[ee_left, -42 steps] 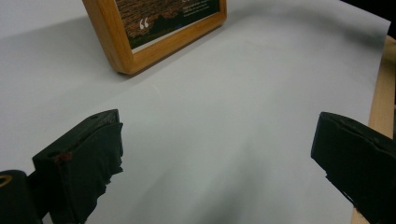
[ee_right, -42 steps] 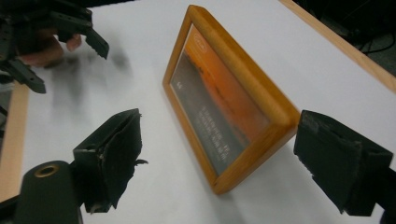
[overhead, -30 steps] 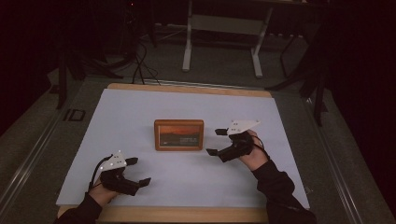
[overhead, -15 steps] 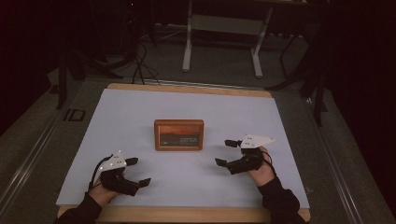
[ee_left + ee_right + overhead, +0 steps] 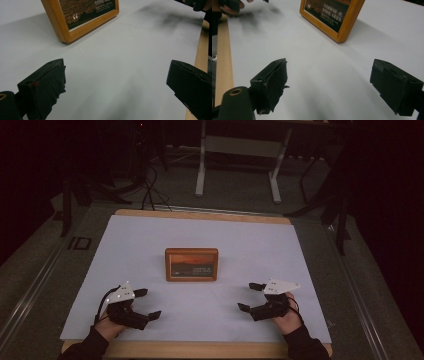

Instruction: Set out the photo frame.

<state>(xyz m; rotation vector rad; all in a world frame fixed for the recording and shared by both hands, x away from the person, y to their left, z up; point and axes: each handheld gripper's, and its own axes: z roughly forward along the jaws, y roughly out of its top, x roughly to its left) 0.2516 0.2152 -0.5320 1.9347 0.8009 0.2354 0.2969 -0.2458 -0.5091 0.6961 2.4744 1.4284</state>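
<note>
A wooden picture frame (image 5: 192, 264) with a dark orange picture stands in the middle of the white sheet (image 5: 150, 240). My left gripper (image 5: 148, 303) rests near the front left edge, open, nothing between its jaws. My right gripper (image 5: 250, 296) rests near the front right, open and empty too. The left gripper view looks past my left gripper (image 5: 115, 85) at the frame's corner (image 5: 75, 22). Beyond my right gripper (image 5: 328, 85), the right gripper view shows the frame (image 5: 334, 17) and the other hand (image 5: 229, 6) far off.
The white sheet covers a wooden table whose front edge (image 5: 200, 349) shows as a light strip. Behind the table stand metal legs (image 5: 201, 165) and cables on a dark floor.
My right gripper has drawn back from beside the frame toward the front right of the table. The left gripper has stayed put.
</note>
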